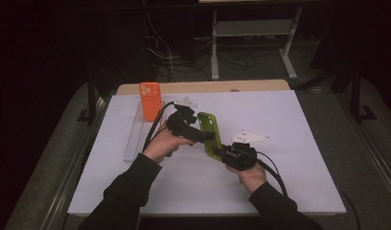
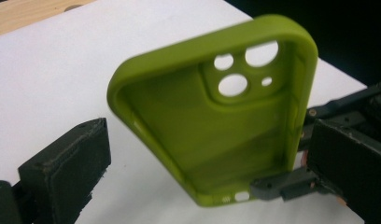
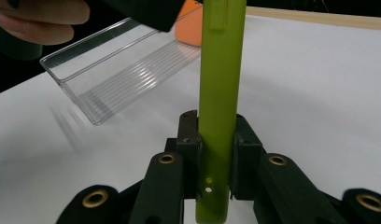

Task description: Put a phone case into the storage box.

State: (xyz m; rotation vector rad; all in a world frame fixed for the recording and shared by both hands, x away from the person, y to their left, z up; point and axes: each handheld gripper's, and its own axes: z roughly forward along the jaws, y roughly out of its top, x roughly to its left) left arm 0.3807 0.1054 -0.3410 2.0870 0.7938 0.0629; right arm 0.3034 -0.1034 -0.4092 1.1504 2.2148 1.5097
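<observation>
A lime-green phone case (image 1: 210,134) is held upright above the white table, camera holes at its top. My right gripper (image 1: 223,152) is shut on its lower end; in the right gripper view the case (image 3: 220,93) stands edge-on between the closed jaws of that gripper (image 3: 216,128). My left gripper (image 1: 203,135) reaches in from the left and stands open. In the left gripper view its wide-apart jaws straddle the hollow inside of the case (image 2: 216,121), the right one close to the case's edge. An orange phone case (image 1: 150,100) stands at the far end of a clear tray (image 1: 134,136).
The clear tray (image 3: 118,74) lies along the left side of the white table (image 1: 289,158), with the orange case (image 3: 193,28) behind it. A wooden strip (image 1: 203,87) borders the table's far edge. Cables trail from both grippers.
</observation>
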